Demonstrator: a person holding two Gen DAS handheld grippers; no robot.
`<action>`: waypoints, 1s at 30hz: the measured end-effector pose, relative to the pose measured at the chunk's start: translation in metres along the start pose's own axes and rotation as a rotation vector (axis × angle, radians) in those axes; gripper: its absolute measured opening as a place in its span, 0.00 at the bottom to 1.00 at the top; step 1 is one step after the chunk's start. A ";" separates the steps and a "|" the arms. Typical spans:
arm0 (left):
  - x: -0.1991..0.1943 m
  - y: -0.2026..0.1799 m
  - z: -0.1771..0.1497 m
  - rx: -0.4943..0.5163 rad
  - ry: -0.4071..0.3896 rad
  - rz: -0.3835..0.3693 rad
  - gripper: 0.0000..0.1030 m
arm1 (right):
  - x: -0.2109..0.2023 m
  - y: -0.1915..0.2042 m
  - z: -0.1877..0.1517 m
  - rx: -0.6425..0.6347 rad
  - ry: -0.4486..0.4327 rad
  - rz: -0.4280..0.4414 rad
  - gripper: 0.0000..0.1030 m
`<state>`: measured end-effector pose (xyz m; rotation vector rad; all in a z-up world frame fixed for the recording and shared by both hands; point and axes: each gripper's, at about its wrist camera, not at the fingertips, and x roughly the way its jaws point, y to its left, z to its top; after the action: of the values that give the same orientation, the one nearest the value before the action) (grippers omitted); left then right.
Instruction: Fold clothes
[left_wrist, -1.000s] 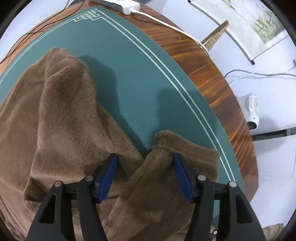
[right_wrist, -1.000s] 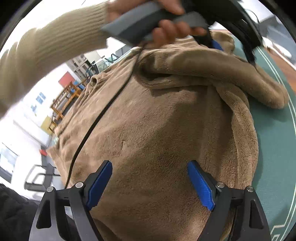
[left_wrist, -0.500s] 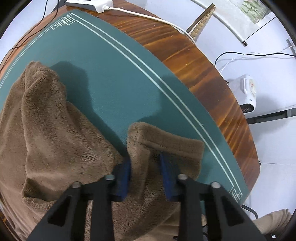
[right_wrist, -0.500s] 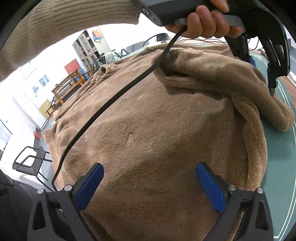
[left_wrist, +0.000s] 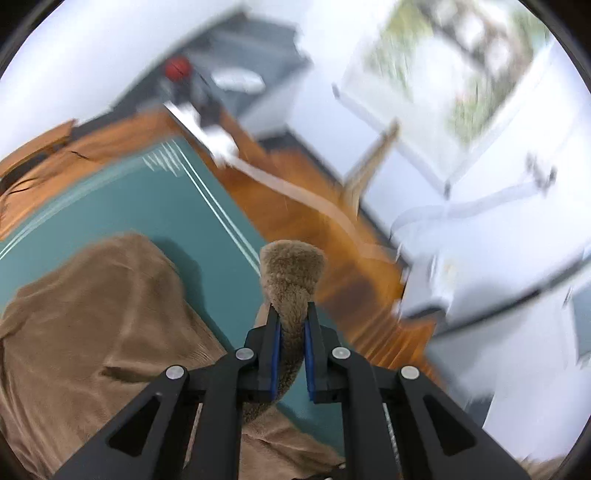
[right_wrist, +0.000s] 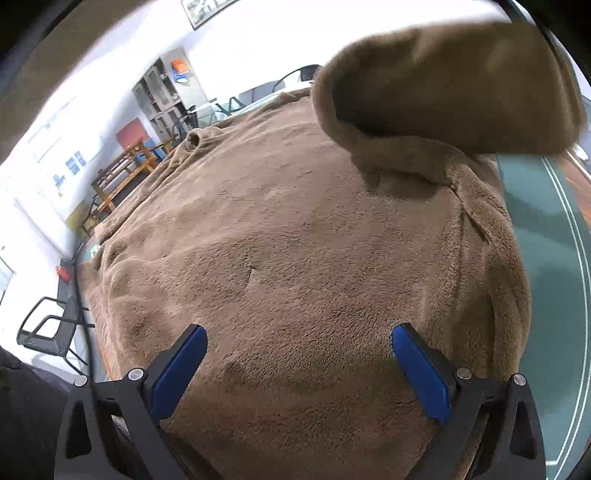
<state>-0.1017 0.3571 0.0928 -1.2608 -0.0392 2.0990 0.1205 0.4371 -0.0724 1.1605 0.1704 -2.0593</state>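
Left wrist view: left claw (left_wrist: 291, 334) pressed together on the brown fleece sleeve (left_wrist: 291, 273), blue pads (left_wrist: 275, 350) biting just behind the cuff. The cuff end stands free above the pads, well clear of the green mat (left_wrist: 122, 199). The background is smeared with blur.

The rest of the brown fleece garment (right_wrist: 295, 258) lies spread on the mat, which covers the wooden tabletop (left_wrist: 332, 266). Its body takes up most of the mat on the side away from the white-lined border (left_wrist: 218, 210).

Right wrist view: right claw (right_wrist: 295, 363) spread wide, pads (right_wrist: 421, 369) apart over the body of the garment near its closer end, nothing pinched. Whether the tips rest on the pile I cannot tell. The raised sleeve hangs over the garment's far part, beside the mat's border edge.

Judgement: a grip close to the cuff gives control of the sleeve's whole length, so it can be carried across the body in one sweep. The open right claw is probably placed to steady the body or wait its turn.

Orientation: the sleeve's long axis runs up from the shoulder on the mat to the cuff, which points away from the left claw's camera. The garment's own long axis runs from the right claw away toward the far collar end.
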 end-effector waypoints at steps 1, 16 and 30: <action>-0.021 0.012 0.000 -0.040 -0.050 -0.001 0.12 | 0.000 0.000 0.001 0.004 0.003 -0.021 0.99; -0.155 0.227 -0.170 -0.574 -0.220 0.323 0.12 | -0.014 -0.024 -0.001 0.133 0.082 -0.274 0.99; -0.113 0.304 -0.296 -0.825 -0.050 0.282 0.15 | -0.030 -0.036 0.032 0.278 0.090 -0.227 0.99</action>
<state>0.0043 -0.0299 -0.0843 -1.7450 -0.8709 2.4528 0.0840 0.4643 -0.0385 1.4606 0.0618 -2.2833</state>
